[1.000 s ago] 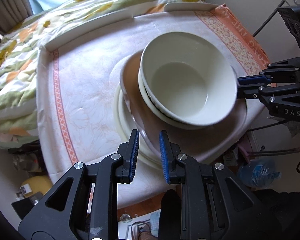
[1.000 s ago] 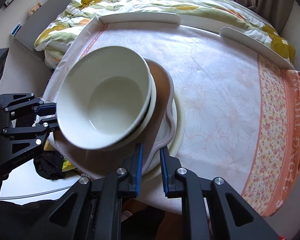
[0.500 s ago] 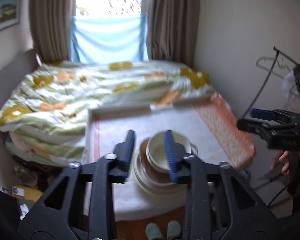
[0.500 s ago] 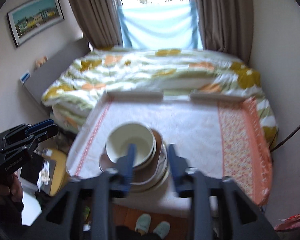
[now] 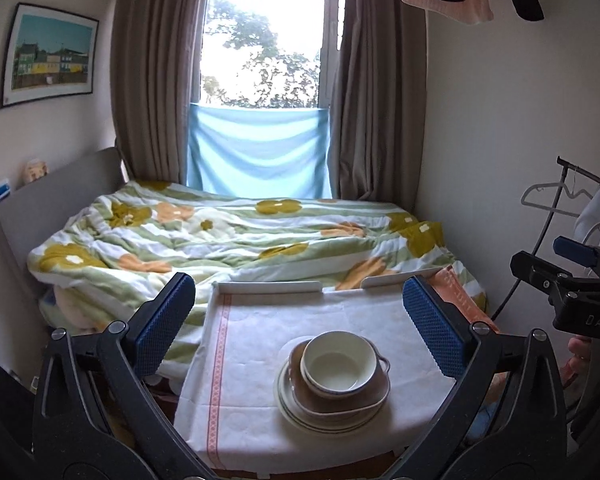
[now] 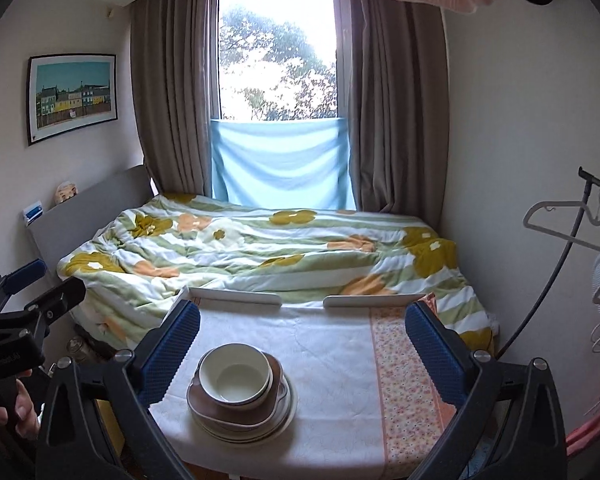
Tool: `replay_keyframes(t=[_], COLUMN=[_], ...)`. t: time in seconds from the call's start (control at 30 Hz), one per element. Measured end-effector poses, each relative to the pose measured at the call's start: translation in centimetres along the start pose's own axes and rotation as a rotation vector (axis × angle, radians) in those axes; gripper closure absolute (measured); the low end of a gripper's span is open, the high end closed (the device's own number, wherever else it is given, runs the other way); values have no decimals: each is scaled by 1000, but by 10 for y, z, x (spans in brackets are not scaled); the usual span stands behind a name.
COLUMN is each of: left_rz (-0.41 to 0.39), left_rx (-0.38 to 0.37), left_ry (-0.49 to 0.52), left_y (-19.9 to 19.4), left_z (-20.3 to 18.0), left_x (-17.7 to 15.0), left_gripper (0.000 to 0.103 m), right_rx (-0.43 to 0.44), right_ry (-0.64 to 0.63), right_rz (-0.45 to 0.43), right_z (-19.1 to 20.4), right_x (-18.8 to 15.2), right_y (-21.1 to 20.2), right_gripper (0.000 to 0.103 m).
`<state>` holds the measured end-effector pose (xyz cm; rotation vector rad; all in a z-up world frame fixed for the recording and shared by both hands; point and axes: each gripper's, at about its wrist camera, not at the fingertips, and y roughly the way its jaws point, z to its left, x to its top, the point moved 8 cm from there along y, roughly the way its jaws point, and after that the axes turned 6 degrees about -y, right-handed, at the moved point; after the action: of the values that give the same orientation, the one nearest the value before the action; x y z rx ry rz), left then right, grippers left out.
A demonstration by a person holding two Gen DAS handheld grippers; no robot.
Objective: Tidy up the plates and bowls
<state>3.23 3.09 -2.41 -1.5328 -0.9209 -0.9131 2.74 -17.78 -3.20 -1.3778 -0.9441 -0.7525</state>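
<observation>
A stack of dishes stands on the cloth-covered table (image 5: 252, 360): white bowls (image 5: 338, 364) nested on a brown handled dish (image 5: 374, 394), on white plates (image 5: 288, 398). The stack also shows in the right wrist view, with the bowls (image 6: 236, 372), the brown dish (image 6: 272, 400) and the plates (image 6: 288, 408). My left gripper (image 5: 298, 324) is open and empty, held high and back from the stack. My right gripper (image 6: 302, 344) is open and empty, likewise pulled back. Each gripper shows at the edge of the other's view, the right one (image 5: 572, 276) and the left one (image 6: 24, 296).
A bed with a flowered duvet (image 5: 228, 236) lies beyond the table, under a curtained window (image 5: 260, 40). White rails (image 5: 268, 287) edge the table's far side. A clothes rack with hangers (image 5: 560, 196) stands at the right wall.
Both grippers have lifted up and back from the stack and have opened wide. The stack has stayed on the table.
</observation>
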Motion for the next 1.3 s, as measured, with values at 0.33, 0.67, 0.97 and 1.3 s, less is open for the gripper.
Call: replay_keyframes(t=[0.33, 0.67, 0.97, 1.3], left_rz=[-13, -14, -18, -23], left_rx=[32, 46, 47, 41], left_ry=[-4, 1, 2, 13], left_y=[-11, -9, -10, -11], left_z=[-2, -3, -3, -5], left_x=[-2, 0, 2, 6], left_gripper=[0, 0, 0, 0], right_rx=[-17, -17, -26, -34], right_ry=[13, 16, 21, 28], right_rz=[-14, -15, -20, -20], right_z=[3, 2, 0, -5], right_x=[-4, -4, 0, -1], right_y=[-4, -3, -3, -6], right_gripper=[1, 1, 1, 1])
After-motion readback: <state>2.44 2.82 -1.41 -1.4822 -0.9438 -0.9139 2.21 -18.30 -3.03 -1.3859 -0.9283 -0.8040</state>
